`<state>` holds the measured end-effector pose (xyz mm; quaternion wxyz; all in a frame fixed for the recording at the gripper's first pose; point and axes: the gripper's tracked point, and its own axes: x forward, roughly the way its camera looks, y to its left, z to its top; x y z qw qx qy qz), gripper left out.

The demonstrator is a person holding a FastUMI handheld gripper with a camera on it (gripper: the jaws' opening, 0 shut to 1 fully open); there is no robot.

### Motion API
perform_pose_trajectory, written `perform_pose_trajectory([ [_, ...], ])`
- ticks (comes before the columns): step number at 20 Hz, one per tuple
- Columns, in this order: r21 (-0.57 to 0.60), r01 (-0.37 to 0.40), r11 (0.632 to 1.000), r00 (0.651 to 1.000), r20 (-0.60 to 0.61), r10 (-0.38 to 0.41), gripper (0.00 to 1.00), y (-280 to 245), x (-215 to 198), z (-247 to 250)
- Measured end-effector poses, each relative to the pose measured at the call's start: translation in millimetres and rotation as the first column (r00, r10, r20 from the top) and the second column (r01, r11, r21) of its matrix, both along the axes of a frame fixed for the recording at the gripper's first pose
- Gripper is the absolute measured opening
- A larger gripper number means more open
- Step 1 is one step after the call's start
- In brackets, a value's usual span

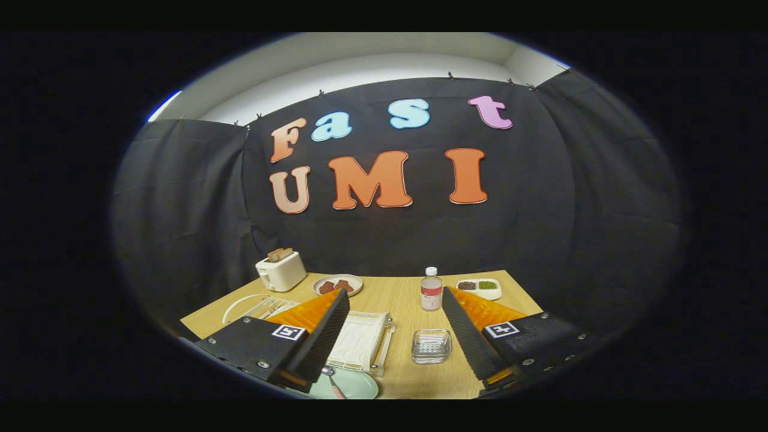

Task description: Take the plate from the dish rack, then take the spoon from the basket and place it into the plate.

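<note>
Fingers spread and empty above the tabletop, we see the spoon already lying in the plate beside the dish rack, so we judge only withdrawal remains

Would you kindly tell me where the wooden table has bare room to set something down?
Bare wood lies between the gripper fingers, spread open: around the clear glass dish, below the small bottle. It is crowded near the white dish rack, pale green plate and white toaster.
</note>
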<state>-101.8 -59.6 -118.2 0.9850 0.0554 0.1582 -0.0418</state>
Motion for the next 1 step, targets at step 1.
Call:
perform_pose_trajectory([
  [1, -0.003, 0.003, 1.000, 1.000, 0.002, -0.003, 0.93, -0.5, 0.0, 0.2],
])
